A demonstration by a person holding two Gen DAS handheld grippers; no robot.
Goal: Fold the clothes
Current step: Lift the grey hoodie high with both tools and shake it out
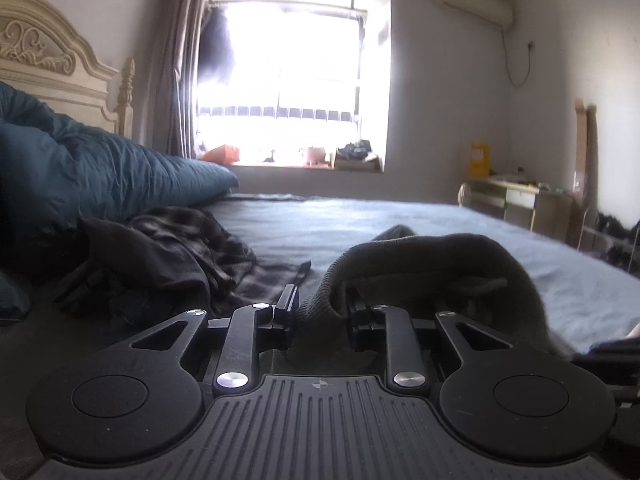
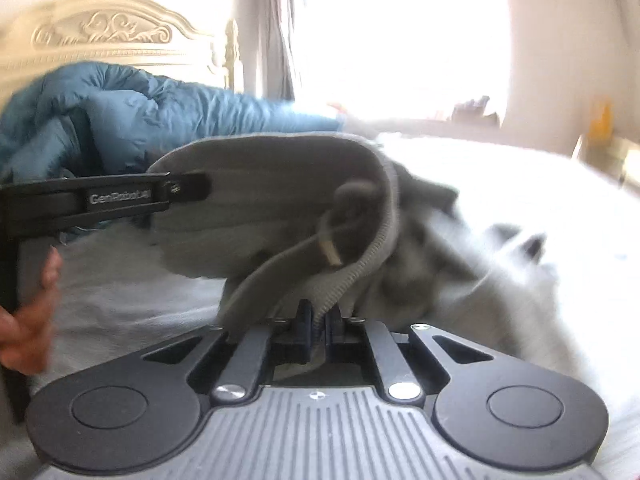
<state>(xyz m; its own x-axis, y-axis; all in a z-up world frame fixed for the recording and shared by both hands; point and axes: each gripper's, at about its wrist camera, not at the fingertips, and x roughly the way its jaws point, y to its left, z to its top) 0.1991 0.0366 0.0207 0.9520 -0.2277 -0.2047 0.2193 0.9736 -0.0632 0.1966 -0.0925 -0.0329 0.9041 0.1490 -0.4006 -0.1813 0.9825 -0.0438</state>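
A grey knit garment [image 1: 432, 264] with a ribbed band lies bunched on the bed, its near edge lifted. My left gripper [image 1: 320, 310] is shut on a fold of that band, which arches up and over to the right. In the right wrist view the same grey garment [image 2: 264, 208] hangs between both tools. My right gripper [image 2: 319, 316] is shut on its ribbed edge, and a drawstring tip [image 2: 331, 255] dangles just above. The left gripper's finger [image 2: 188, 189] reaches in from the left and clamps the band's far end. The rest of the garment trails off blurred to the right.
A pile of dark clothes with a plaid shirt [image 1: 172, 256] lies at left on the grey sheet [image 1: 400, 224]. A blue duvet [image 1: 100, 176] sits against the cream headboard [image 1: 48, 64]. A desk [image 1: 520, 204] stands right of the bed. A person's hand [image 2: 28, 320] holds the left tool.
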